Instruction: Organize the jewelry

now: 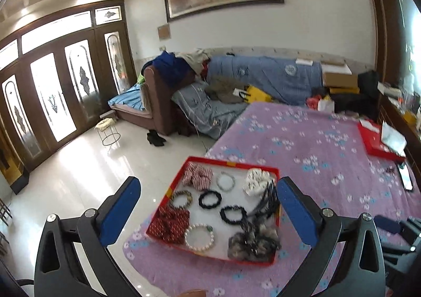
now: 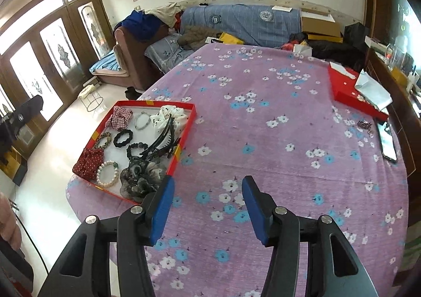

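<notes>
A red tray [image 1: 231,164] [image 2: 188,128] lies at the table's left edge, holding scrunchies, bead bracelets, a pearl bracelet [image 1: 199,237] [image 2: 107,173], black hair ties and a black claw clip [image 2: 160,143]. My left gripper [image 1: 208,186] is open and empty, hovering above the tray. My right gripper [image 2: 208,186] is open and empty above the cloth, just right of the tray's near corner. A dark beaded piece [image 2: 364,124] lies on the cloth far right.
The table carries a purple floral cloth [image 2: 263,126]. A red box lid [image 2: 350,94] with white paper sits far right, a phone [image 2: 386,140] beside it. A cluttered sofa [image 2: 236,23] stands behind. Tiled floor [image 1: 79,170] lies left.
</notes>
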{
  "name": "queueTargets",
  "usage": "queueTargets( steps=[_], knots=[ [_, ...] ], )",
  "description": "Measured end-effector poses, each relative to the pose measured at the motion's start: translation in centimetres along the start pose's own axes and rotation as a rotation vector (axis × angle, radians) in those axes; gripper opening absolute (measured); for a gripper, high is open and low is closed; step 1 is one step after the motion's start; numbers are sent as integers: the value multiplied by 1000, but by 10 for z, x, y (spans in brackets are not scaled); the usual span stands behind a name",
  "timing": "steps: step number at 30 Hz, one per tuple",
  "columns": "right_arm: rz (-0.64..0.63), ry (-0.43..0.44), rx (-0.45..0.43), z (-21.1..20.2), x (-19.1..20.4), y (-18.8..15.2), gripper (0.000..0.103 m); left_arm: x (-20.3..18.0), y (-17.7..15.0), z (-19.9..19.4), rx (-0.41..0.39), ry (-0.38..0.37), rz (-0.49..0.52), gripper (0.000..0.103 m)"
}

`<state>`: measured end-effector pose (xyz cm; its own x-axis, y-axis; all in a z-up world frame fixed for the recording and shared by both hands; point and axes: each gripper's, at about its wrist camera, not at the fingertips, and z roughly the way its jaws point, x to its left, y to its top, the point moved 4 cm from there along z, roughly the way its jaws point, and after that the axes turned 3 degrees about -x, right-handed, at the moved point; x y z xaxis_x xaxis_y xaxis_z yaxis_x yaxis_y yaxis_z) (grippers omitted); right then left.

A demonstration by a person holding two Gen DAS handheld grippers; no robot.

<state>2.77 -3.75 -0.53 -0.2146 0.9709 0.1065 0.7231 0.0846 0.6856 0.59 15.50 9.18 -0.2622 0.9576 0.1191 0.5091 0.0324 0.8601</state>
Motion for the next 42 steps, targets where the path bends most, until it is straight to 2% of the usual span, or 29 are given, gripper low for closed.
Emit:
queueTargets(
  steps=[7, 16, 31, 42],
  knots=[
    [-25, -18, 5, -5, 0, -3, 62, -8, -18, 5, 82, -5, 38, 103],
    [-27, -21, 31, 4, 11, -4, 64, 0, -44, 20, 192, -25, 32, 103],
    [-59, -28, 77, 32, 59, -3, 66, 40, -58, 50, 273, -42, 11, 103],
    [-66, -45, 87, 46, 90, 2, 67, 65, -60, 69, 299, -60, 14, 103]
  ],
)
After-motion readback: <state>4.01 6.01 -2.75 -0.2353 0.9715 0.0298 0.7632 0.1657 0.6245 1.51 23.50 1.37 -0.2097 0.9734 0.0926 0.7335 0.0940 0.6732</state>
